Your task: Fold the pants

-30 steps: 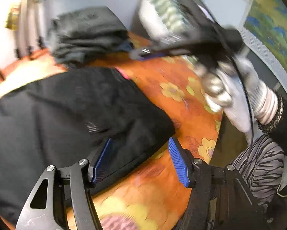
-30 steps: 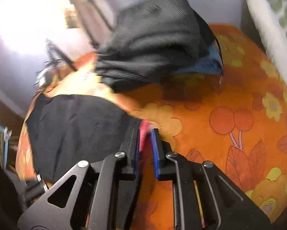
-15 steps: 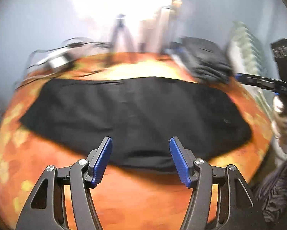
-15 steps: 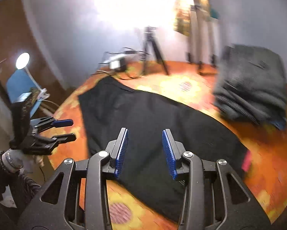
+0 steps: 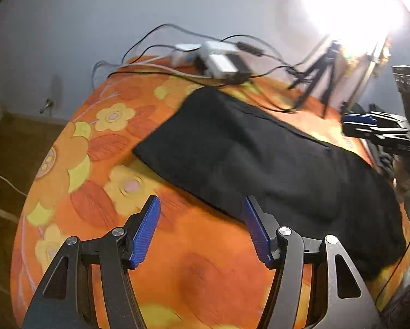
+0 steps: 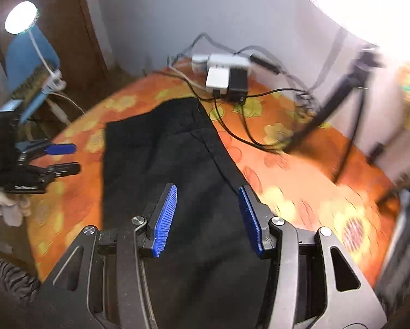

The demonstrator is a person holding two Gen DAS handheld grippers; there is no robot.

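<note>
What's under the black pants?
The pants lie flat on an orange flowered tablecloth, which shows all around them. Whatever sits directly beneath the pants is covered, so it cannot be seen.

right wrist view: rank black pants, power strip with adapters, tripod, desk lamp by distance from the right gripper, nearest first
Nearest to the right gripper first:
1. black pants: directly under and ahead of the open fingers.
2. power strip with adapters: straight ahead, past the pants' far end, near the wall.
3. tripod: far right. Too close to call against the power strip.
4. desk lamp: far upper left, off the table.
</note>
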